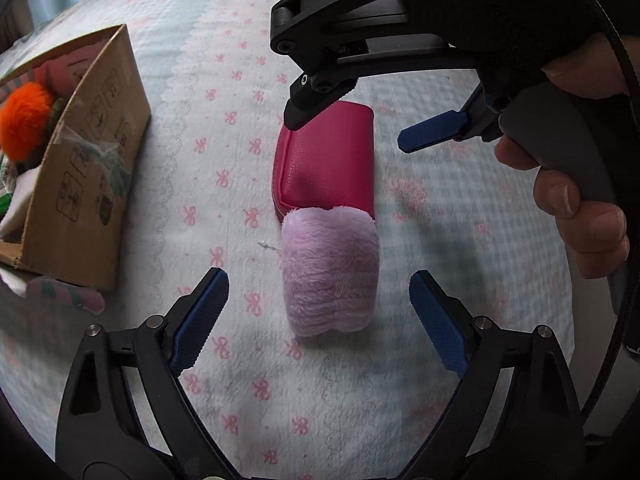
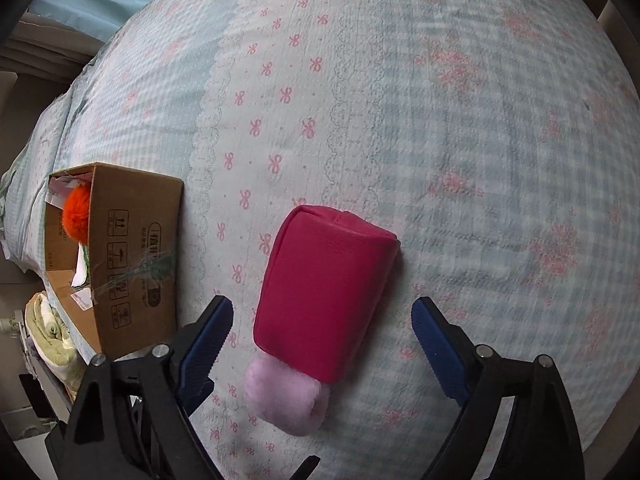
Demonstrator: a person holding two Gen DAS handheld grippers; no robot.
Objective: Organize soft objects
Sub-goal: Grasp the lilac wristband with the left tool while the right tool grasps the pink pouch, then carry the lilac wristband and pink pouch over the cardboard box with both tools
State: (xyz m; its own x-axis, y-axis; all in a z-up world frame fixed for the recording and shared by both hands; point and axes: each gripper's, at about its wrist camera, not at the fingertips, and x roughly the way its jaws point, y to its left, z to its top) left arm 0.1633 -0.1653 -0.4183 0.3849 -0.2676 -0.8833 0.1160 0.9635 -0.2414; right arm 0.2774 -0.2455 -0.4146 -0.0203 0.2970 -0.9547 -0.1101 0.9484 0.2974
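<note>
Left wrist view: my left hand-held gripper (image 1: pixel 318 312) hangs over the bed (image 1: pixel 460 208) with its blue pads spread wide, clamped on nothing. A lilac plush roll (image 1: pixel 330 270) lies between and just ahead of the fingertips, touching neither pad. Butted against its far end is a magenta pouch (image 1: pixel 328 164), the two lying end to end on the bow-print quilt.

Same view catches my right hand-held gripper (image 1: pixel 352 120) coming in from upper right, held in my right hand (image 1: pixel 576 196). Its pads stand apart; one black finger sits over the pouch's far corner, but I cannot tell if it touches. The other blue pad hangs clear to the right of the pouch.

Box (image 1: pixel 80 176), cardboard, stands well left of both items, with an orange pompom (image 1: pixel 24 124) and other soft things inside. A striped piece pokes out by its near corner.

Right wrist view: right hand-held gripper (image 2: pixel 322 338) wide open, empty, the pouch (image 2: pixel 324 292) lying between its pads without contact. The roll (image 2: pixel 284 398) shows only as a short end poking out beyond the pouch's near edge. This view shows printed handling symbols on the box (image 2: pixel 132 256), the pompom (image 2: pixel 78 214) within, and folded pale cloth (image 2: pixel 52 340) off the bed's edge. Left hand-held gripper is out of this frame.
</note>
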